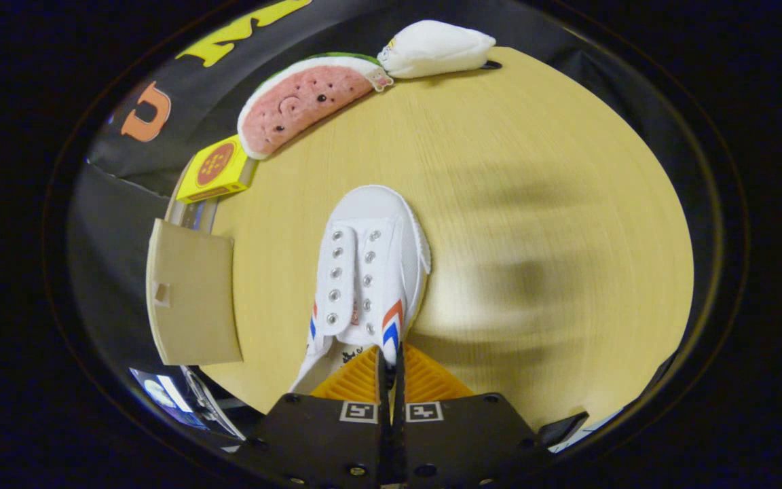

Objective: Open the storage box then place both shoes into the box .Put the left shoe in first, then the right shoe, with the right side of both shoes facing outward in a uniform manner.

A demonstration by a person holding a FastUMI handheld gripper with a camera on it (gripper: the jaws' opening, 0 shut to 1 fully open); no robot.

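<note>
A white canvas shoe (367, 272) with red and blue side stripes hangs toe-forward just ahead of my fingers, above the pale wooden table (540, 204). My gripper (391, 360) is shut on the shoe's collar at its right side, the fingers nearly touching with the thin edge pinched between them. To the left of the shoe, past the table's edge, a brown cardboard flap (191, 299) of the storage box stands up. The box's inside is hidden.
A yellow carton (218, 170) sits at the table's far left corner. Beyond it lie a watermelon-slice plush (306, 102) and a white plush (435, 49) along the far edge. Bare tabletop stretches to the right of the shoe.
</note>
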